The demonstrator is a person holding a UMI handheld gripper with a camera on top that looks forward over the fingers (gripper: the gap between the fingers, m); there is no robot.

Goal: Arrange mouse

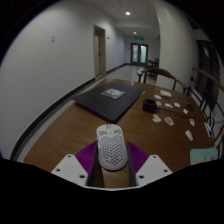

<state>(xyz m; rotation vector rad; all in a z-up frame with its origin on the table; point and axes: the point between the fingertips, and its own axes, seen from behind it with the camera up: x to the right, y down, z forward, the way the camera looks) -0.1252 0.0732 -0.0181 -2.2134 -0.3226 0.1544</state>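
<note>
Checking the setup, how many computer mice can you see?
1: the white perforated mouse sits between the gripper fingers, on the wooden table. Small items farther back are unclear.

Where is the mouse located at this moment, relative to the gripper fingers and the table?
In the gripper view, the white perforated mouse stands between the two fingers of the gripper, above the wooden table; the dark mat lies beyond it.

Wooden table (70,125): dark mat (108,99) bearing white paper (114,93); small white items (168,110) scattered beside mat.
</note>
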